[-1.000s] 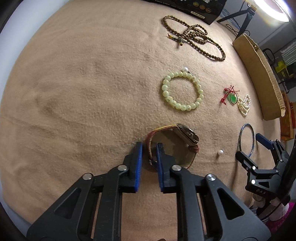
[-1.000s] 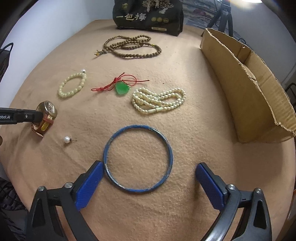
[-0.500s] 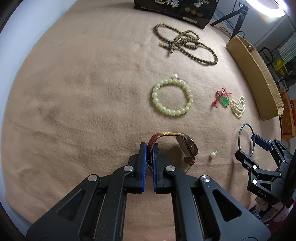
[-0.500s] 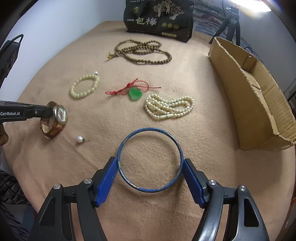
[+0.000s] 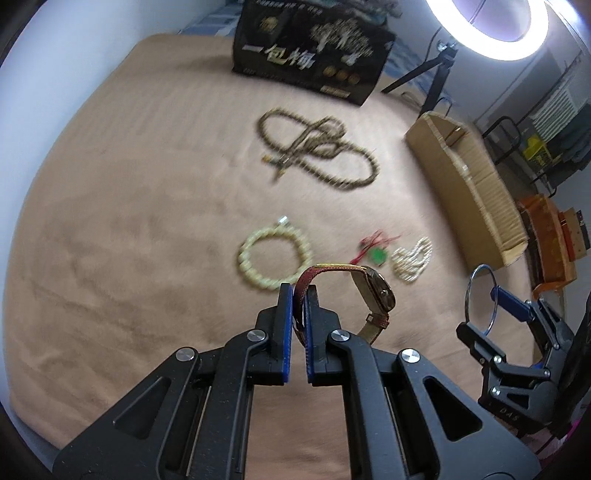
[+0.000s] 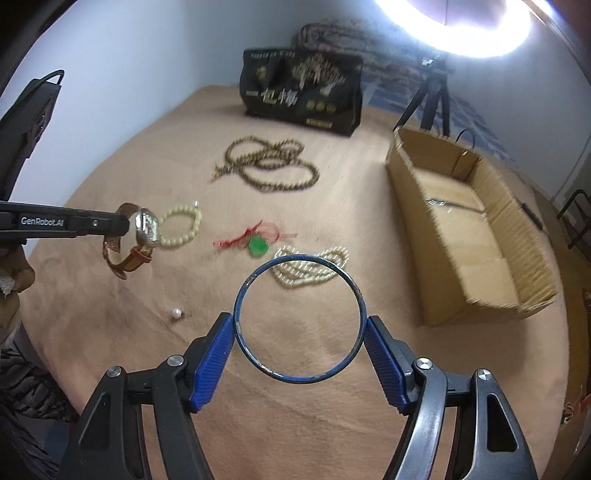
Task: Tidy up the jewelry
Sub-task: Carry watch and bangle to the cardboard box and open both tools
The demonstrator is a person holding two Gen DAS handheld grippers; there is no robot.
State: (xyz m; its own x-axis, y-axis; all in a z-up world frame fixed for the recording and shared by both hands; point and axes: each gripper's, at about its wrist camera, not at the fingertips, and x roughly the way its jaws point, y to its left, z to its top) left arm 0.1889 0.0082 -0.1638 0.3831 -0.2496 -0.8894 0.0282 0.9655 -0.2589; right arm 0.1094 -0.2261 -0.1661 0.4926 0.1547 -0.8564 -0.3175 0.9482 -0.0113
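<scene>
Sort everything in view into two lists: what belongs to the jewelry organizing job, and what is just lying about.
Job: watch in left gripper; blue bangle in right gripper; cream bead bracelet; brown bead necklace; green pendant; pearl strand; loose pearl; cardboard box.

Lying about: black printed bag; ring light; tripod.

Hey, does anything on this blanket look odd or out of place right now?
One small loose white pearl stud lies alone on the tan blanket, apart from the other jewelry. Nothing looks damaged or spilled.

Motion blurs the brown bead necklace (image 5: 319, 149); the ring light (image 6: 461, 29) runs off-frame.
</scene>
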